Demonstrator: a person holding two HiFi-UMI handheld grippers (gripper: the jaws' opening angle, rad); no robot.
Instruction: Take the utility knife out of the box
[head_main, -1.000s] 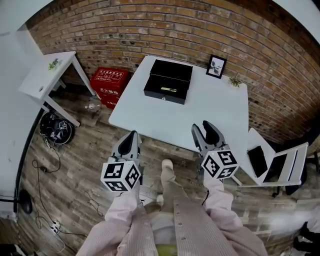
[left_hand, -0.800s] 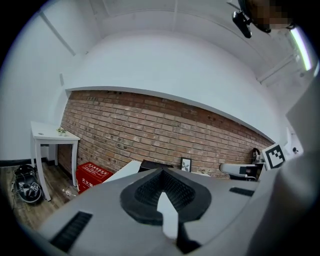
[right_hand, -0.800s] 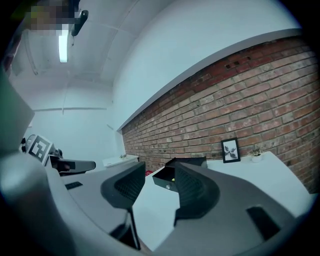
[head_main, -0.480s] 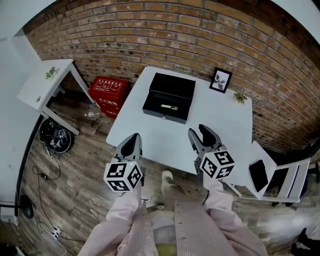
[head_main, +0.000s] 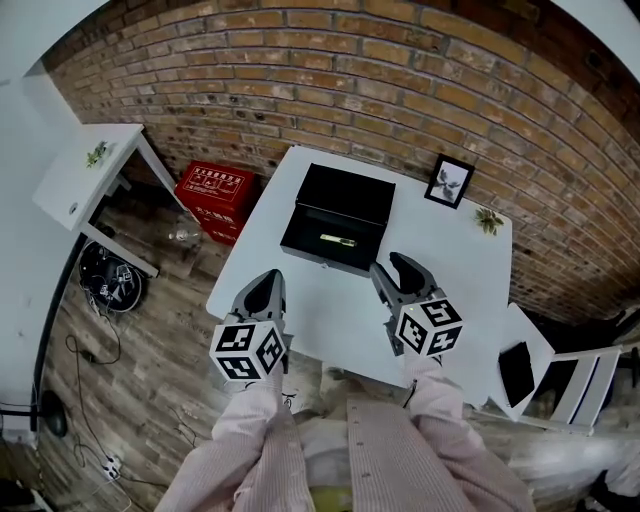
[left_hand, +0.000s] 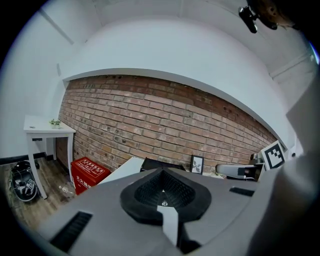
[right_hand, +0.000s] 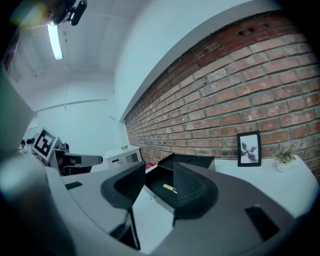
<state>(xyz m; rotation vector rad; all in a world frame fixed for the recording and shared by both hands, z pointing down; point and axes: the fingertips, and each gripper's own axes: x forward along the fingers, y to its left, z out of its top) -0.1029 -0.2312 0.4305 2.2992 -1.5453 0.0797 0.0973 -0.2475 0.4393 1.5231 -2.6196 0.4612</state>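
Lying in open black box (head_main: 350, 193), yellow utility knife (head_main: 339, 239), red crate (head_main: 211, 190) lettering unreadable.

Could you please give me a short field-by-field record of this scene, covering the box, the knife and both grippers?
surface: white table
container: black box, lid open, on the table's far half
target: yellow utility knife, lying inside the box
left gripper: jaws together, empty, by the table's near-left corner
right gripper: jaws apart, empty, just short of the box
other items: picture frame and small plant at the table's far right; red crate on the floor
task state: knife not yet taken out
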